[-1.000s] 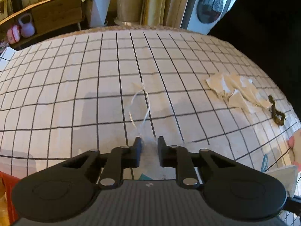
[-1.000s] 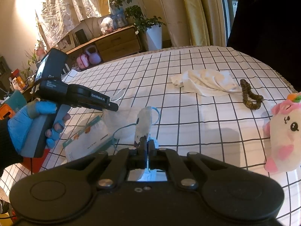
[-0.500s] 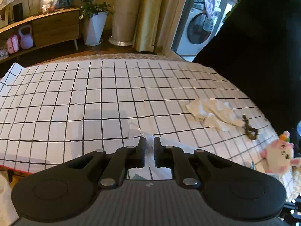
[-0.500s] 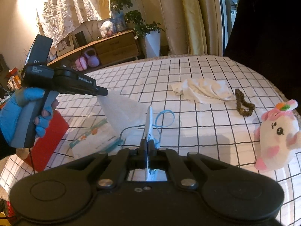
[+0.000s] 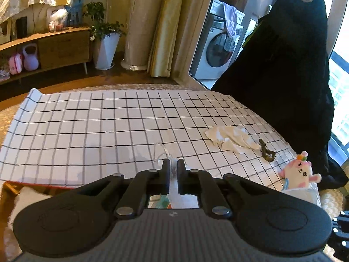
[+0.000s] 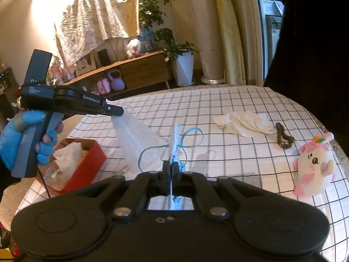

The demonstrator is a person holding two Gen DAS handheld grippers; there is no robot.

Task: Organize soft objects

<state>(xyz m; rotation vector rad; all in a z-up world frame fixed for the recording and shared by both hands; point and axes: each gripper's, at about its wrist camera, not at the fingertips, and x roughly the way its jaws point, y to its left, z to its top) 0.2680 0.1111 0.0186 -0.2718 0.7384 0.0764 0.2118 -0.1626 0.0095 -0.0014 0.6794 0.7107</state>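
My left gripper (image 5: 173, 163) is shut on the edge of a clear plastic bag (image 6: 139, 139), held up above the checked tablecloth (image 5: 87, 126). In the right wrist view a blue-gloved hand holds the left gripper (image 6: 118, 111), and the bag hangs from its tip towards my right gripper (image 6: 171, 166). My right gripper is shut on a white face mask (image 6: 175, 139) with blue ear loops, standing on edge beside the bag. A white cloth (image 6: 244, 123), a brown hair tie (image 6: 283, 136) and a plush unicorn (image 6: 314, 168) lie on the table to the right.
A red box (image 6: 87, 163) with white stuffing and plastic sits at the table's near left edge. A dark draped chair (image 5: 283, 76) stands behind the table on the right. A wooden sideboard (image 5: 61, 45) and potted plant are far behind.
Both grippers have risen off the table. The left jaws closed on the bag and lifted it; the bag and mask now hang in the air between them.
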